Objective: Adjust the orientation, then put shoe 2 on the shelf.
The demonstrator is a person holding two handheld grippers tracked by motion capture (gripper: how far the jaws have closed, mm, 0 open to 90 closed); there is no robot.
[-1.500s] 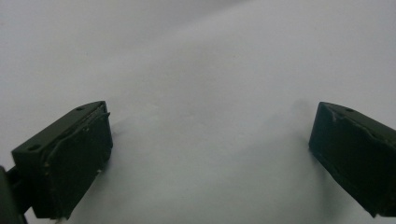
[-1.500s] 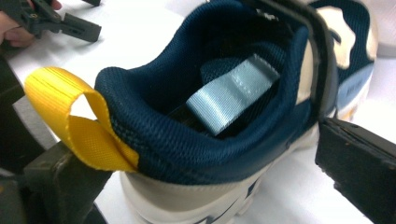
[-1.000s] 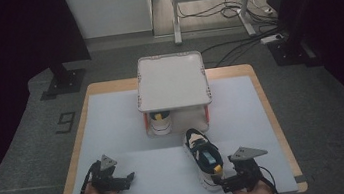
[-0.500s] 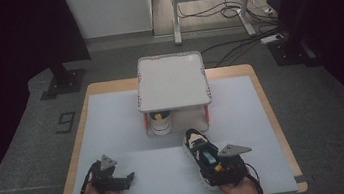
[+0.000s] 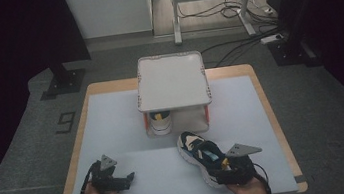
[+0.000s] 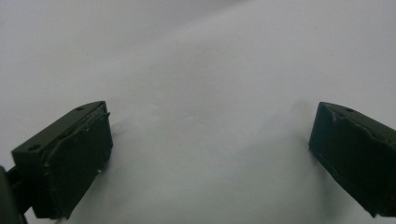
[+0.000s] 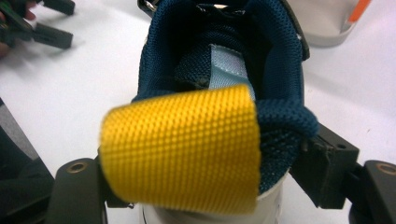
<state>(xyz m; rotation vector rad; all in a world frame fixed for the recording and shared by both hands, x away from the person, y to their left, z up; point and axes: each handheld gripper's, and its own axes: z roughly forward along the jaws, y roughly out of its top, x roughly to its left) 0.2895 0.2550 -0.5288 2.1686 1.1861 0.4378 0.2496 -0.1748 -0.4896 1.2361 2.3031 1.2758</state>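
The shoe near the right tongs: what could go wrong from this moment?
1. The right tongs sit around the shoe's heel, by the yellow pull tab. If they catch just that tab, the shoe may swing or slip when lifted.
2. The shoe's toe points toward the small rack, where a second shoe stands underneath; pushing forward could bump it.
3. The left tongs rest open on the table, so they give no support.
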